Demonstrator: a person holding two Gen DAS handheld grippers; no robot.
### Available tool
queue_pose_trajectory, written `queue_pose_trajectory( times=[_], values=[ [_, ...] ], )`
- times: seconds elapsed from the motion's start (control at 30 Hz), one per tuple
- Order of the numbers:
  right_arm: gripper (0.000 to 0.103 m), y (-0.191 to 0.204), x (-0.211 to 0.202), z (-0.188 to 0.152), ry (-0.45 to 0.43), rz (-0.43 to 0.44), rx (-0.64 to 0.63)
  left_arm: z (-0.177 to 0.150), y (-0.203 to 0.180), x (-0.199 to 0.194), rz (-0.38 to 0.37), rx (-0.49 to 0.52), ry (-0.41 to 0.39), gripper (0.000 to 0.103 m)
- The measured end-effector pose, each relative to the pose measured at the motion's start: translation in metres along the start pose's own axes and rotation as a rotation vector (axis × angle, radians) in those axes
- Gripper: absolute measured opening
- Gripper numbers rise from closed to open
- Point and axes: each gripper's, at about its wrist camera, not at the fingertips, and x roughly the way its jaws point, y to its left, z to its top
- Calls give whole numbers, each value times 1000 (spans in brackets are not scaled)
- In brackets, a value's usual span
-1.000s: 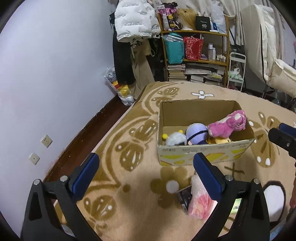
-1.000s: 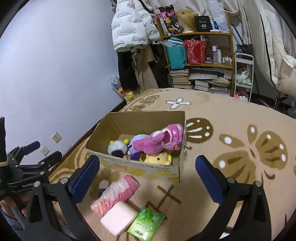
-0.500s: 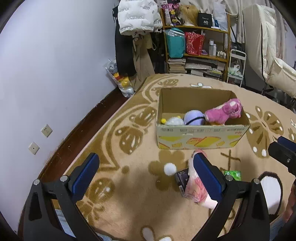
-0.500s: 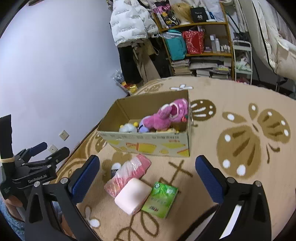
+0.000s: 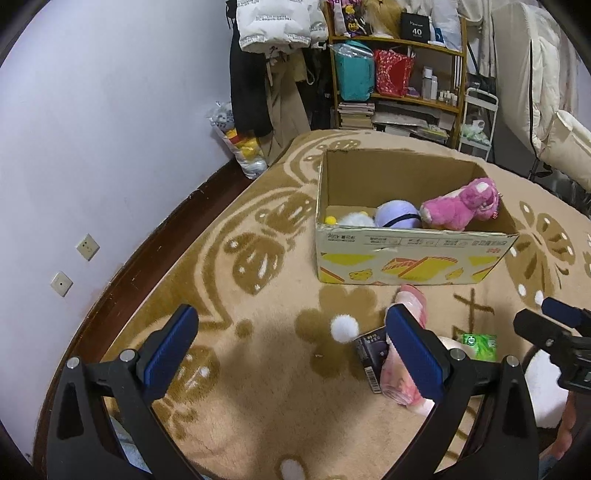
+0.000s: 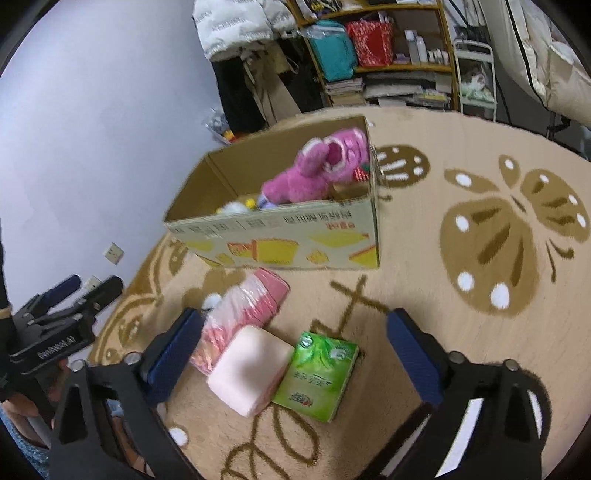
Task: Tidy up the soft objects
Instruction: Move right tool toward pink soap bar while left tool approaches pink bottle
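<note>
A cardboard box (image 5: 413, 254) (image 6: 295, 240) stands on the carpet and holds a pink plush (image 5: 461, 205) (image 6: 317, 166), a purple ball plush (image 5: 397, 218) and a white plush (image 5: 354, 220). In front of it lie a pink wrapped pack (image 6: 240, 317) (image 5: 400, 369), a pale pink soft block (image 6: 251, 369), a green tissue pack (image 6: 317, 373) (image 5: 480, 345) and a dark packet (image 5: 371, 354). My left gripper (image 5: 291, 350) is open and empty above the carpet left of the pile. My right gripper (image 6: 291, 354) is open and empty just above the block and tissue pack.
A purple wall with sockets (image 5: 86, 246) and a dark skirting board run along the left. Shelves (image 5: 399, 70) with bags and books, hanging clothes (image 5: 273, 22) and a bag of toys (image 5: 240, 144) stand at the back. Patterned beige carpet (image 6: 480, 229) stretches right of the box.
Both grippers have drawn back from the box and lowered towards the carpet. The items in front of the box now sit closer and larger in the right wrist view.
</note>
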Motion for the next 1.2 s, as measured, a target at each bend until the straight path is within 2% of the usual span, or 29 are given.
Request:
queue_pose_trajectory(
  times=[0.23, 0.37, 0.47, 0.57, 0.73, 0.97, 1.2],
  values=[
    [98, -10, 22, -3, 64, -16, 40, 1, -1, 25, -25, -16, 62, 101],
    [88, -18, 34, -5, 102, -12, 81, -1, -3, 33, -50, -22, 80, 101],
    [84, -23, 44, -6, 129, -2, 107, -1, -7, 38, -61, -18, 85, 101],
    [84, -26, 52, -5, 144, 6, 119, -4, -10, 48, -84, -28, 118, 101],
    [84, -30, 62, -4, 170, 8, 129, -11, -15, 58, -80, -18, 149, 101],
    [79, -28, 75, -6, 205, 4, 118, -17, -23, 60, -85, 15, 165, 101],
    [78, -31, 85, -9, 234, 6, 132, -22, -31, 60, -95, 44, 171, 101]
  ],
)
